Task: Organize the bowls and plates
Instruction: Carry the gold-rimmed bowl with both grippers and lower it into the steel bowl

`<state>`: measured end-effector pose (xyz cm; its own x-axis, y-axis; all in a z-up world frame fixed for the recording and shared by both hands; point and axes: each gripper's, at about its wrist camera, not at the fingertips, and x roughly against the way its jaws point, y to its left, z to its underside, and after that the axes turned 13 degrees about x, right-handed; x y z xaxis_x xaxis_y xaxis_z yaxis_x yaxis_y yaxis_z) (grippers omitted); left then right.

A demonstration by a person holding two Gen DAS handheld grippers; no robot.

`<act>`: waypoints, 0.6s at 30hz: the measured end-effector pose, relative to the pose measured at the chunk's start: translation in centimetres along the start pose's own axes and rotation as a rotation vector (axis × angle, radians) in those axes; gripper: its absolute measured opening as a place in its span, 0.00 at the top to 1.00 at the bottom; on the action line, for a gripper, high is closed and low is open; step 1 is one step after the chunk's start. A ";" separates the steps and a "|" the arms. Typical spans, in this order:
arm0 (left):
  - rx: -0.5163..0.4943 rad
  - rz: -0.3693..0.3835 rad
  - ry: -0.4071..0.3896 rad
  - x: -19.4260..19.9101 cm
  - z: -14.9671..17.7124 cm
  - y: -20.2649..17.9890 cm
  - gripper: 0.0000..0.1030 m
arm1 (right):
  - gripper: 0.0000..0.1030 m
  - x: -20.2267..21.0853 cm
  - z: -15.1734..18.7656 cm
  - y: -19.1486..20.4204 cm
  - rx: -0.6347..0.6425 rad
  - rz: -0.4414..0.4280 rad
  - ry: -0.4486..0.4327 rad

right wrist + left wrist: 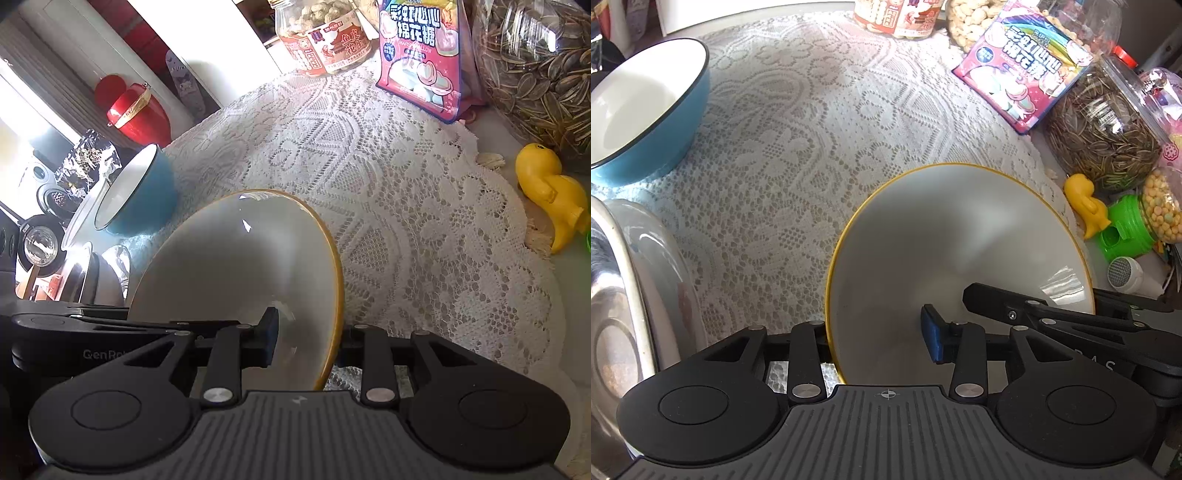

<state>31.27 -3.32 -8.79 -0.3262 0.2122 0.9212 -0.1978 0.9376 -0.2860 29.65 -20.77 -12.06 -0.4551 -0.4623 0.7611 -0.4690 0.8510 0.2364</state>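
Bowl (945, 258), yellow-rimmed and white inside, is gripped from two sides at once, so the step in hand looks like a shared lift or carry toward the other dishes. To do it well, both hands should move together and keep the rim level; if one leads, the glazed wall may slip out of a pinch. The likely target is the blue bowl (646, 107) at the far left of the lace cloth (798, 147), or the steel bowl (613, 302) just left of the left tongs, which of the two I cannot tell.

Left tongs (882, 343) are pinching the near rim: one blue pad (932, 338) presses the inner wall, the other finger is hidden outside the rim. Right tongs (306, 343) pinch the opposite rim the same way, a dark pad (269, 339) inside, its partner outside the yellow edge. Neither pair is spread wider than the wall's thickness.

The bowl sits low over the cloth on the counter (517, 122); whether it touches is unclear. Snack jars and a yellow duck (550, 195) stand apart to the right.
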 end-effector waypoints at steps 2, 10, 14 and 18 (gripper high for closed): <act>-0.014 -0.002 -0.005 0.0 0.2 -0.2 0.55 | 0.72 0.0 0.0 -0.1 -0.001 -0.001 -0.001; -0.025 0.002 -0.019 0.1 0.4 -0.1 0.56 | 0.72 0.1 0.1 0.0 0.012 0.004 -0.009; -0.013 -0.004 -0.029 0.1 0.5 -0.1 0.56 | 0.72 0.2 0.2 0.1 0.022 0.007 -0.014; -0.006 0.029 -0.009 0.4 0.1 0.4 0.59 | 0.72 1.4 0.3 0.2 0.048 0.041 -0.043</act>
<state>30.97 -2.92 -8.60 -0.3400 0.2370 0.9101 -0.1826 0.9327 -0.3111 28.78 -21.32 -11.14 -0.5061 -0.4383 0.7428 -0.4844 0.8570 0.1757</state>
